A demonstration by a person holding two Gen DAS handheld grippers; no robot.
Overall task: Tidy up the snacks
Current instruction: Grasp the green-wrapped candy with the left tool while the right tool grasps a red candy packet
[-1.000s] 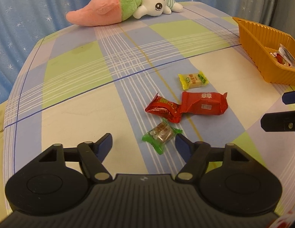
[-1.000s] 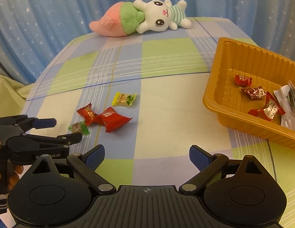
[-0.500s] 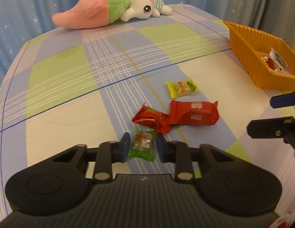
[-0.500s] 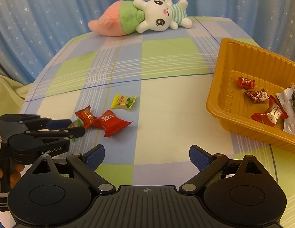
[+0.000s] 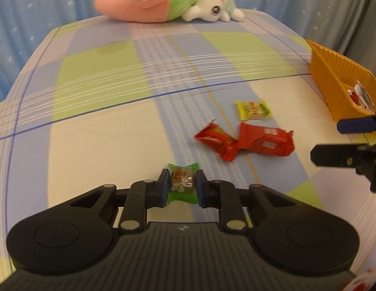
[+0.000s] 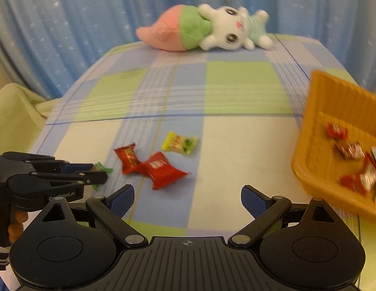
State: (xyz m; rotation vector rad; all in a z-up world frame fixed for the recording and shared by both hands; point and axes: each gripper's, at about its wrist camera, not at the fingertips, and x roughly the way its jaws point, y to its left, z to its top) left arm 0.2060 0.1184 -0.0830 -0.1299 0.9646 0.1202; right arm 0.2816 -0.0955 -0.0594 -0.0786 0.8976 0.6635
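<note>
Crinkly green-wrapped candy between fingers

Left gripper fingers just closed on green-wrapped candy, checked tablecloth beneath.

Between the blue-padded fingers sits a green-wrapped candy. Beyond them lie two red packets, a yellow sweet, an orange tray, a pastel checked worktop, and star-speckled blue curtains.

Three snacks lie mid-table, the tray to their right, the plush toy behind.
</note>
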